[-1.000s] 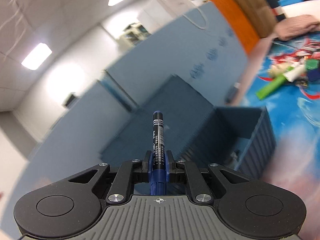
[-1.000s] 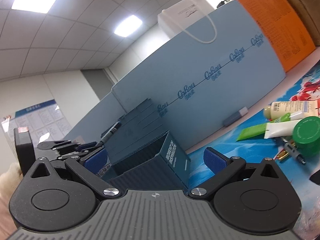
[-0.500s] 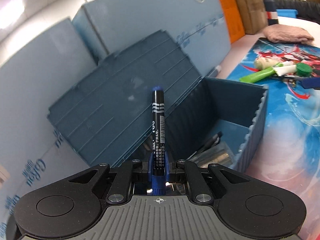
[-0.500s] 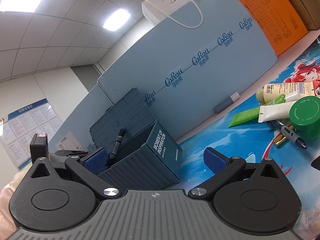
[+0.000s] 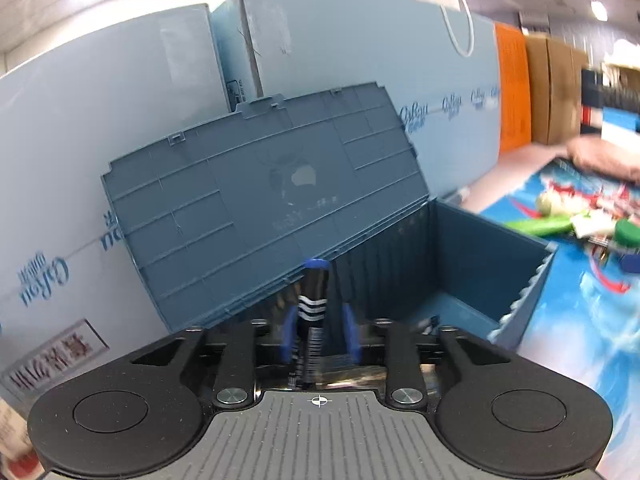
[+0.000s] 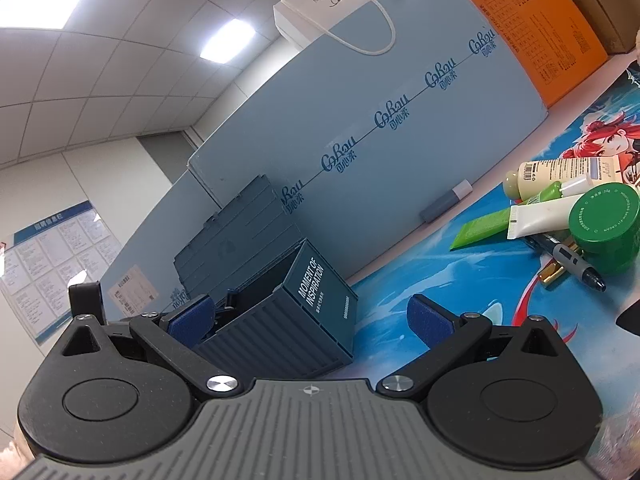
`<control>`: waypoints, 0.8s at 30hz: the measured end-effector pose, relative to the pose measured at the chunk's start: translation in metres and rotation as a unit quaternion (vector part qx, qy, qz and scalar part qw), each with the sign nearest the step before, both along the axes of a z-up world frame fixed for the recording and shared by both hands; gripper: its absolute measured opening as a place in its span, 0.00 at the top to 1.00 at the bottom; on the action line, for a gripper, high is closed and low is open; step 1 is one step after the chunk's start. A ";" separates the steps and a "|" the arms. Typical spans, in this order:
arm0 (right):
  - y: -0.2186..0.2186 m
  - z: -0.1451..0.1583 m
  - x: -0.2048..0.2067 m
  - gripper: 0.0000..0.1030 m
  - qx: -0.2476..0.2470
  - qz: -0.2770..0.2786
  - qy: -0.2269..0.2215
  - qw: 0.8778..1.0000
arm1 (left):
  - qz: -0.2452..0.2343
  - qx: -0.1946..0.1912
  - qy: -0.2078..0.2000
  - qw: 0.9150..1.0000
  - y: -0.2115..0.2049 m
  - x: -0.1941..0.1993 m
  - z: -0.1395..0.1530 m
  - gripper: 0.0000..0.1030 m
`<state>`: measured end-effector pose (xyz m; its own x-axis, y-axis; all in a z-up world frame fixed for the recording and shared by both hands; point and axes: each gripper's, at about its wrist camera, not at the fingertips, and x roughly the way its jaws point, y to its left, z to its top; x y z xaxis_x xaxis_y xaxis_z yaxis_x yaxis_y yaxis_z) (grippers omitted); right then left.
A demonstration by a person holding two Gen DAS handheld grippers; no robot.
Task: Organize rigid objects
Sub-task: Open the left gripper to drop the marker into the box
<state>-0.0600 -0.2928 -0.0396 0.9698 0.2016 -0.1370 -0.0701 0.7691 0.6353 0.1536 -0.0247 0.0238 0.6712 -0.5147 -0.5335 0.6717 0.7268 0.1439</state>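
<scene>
A dark blue container-style storage box (image 5: 480, 248) stands with its lid (image 5: 260, 208) leaning back against the foam board. My left gripper (image 5: 320, 332) hovers over the box mouth, tilted downward, and its jaws are opening. The black and blue marker (image 5: 314, 300) stands between the blue pads, with a gap on each side. In the right wrist view the same box (image 6: 320, 284) sits just ahead of my right gripper (image 6: 310, 318), which is spread wide with nothing between its fingers.
A pile lies on the printed mat at the right: a green jar (image 6: 604, 228), a white tube (image 6: 540, 216), a cream bottle (image 6: 560, 172) and a pen (image 6: 572, 260). A light blue foam board (image 6: 380, 140) walls off the back, with a grey stick (image 6: 444, 202) at its foot.
The left gripper swung down over the box and rolled level. Its pads, which pinched the marker before, now stand apart from it, and the marker sits lower. The right gripper hardly moved.
</scene>
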 end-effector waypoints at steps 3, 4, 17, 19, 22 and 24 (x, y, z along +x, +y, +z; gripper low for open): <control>0.002 -0.001 -0.001 0.00 -0.007 -0.006 0.004 1.000 | 0.003 -0.039 0.012 0.999 0.008 -0.005 0.002 0.55; 0.002 -0.001 0.000 0.00 -0.008 -0.008 0.006 1.000 | 0.005 -0.055 0.021 0.998 0.011 -0.005 0.002 0.53; 0.001 -0.004 -0.002 0.00 -0.006 -0.022 0.012 1.000 | 0.022 -0.187 0.196 0.962 0.015 0.007 -0.005 0.40; 0.001 -0.005 -0.003 0.00 -0.007 -0.022 0.013 1.000 | 0.031 -0.202 0.196 0.959 0.018 0.003 -0.003 0.33; 0.002 -0.005 -0.003 0.00 -0.009 -0.023 0.014 1.000 | 0.042 -0.212 0.197 0.956 0.019 -0.003 0.002 0.29; 0.002 -0.005 -0.003 0.00 -0.008 -0.024 0.015 1.000 | 0.053 -0.210 0.194 0.957 0.017 -0.008 0.007 0.26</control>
